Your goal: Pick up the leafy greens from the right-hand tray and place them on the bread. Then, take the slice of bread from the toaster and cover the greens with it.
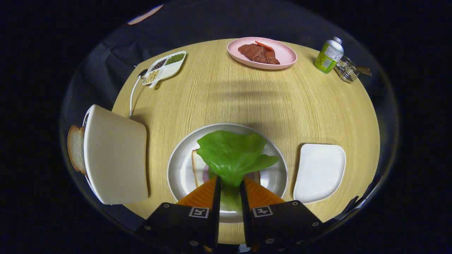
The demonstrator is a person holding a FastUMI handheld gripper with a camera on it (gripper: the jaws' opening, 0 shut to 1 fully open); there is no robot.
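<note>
A green lettuce leaf [231,155] hangs from my gripper [230,184], whose two fingers are shut on its stalk. The leaf spreads out just ahead of the fingers, over a slice of bread [198,168] with a pink filling that lies on a round white plate [180,169]. Most of that slice is hidden by the leaf. To the left stands a white toaster [114,155] with a second slice of bread [76,148] sticking out of its far side. The white tray [319,171] to the right of the plate is bare.
At the far side of the round wooden table are a pink plate [286,53] with a piece of meat, a divided white dish [166,67] of beans, a green-labelled bottle [329,55] and a small wire basket [347,69]. The toaster's white cord [132,95] runs toward the far edge.
</note>
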